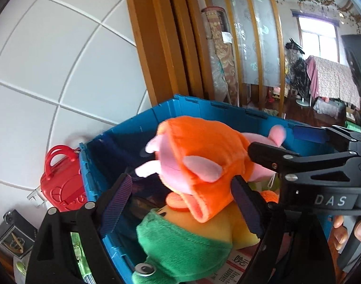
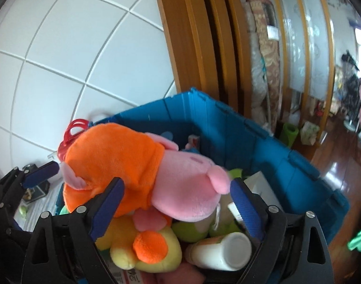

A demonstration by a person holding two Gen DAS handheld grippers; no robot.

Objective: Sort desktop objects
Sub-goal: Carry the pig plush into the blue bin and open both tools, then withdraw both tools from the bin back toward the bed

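Note:
A pink pig plush in an orange hood (image 1: 199, 156) (image 2: 123, 163) lies on top of a pile of toys in a blue crate (image 1: 204, 105) (image 2: 251, 132). My left gripper (image 1: 182, 203) stands open around its orange end, and its left pad is apart from the plush. One of its pads (image 2: 42, 174) shows at the left of the right wrist view. My right gripper (image 2: 178, 206) (image 1: 291, 139) stands open around the pink head end. Under the pig lies a yellow duck plush in a green hood (image 1: 180, 243) (image 2: 152, 248).
A white bottle (image 2: 220, 250), a white box and a printed booklet (image 1: 237, 265) are also in the crate. A red toy suitcase (image 1: 62, 184) and a small black box (image 1: 14, 234) stand left of the crate by the white tiled wall. A hand (image 1: 341, 232) grips the right handle.

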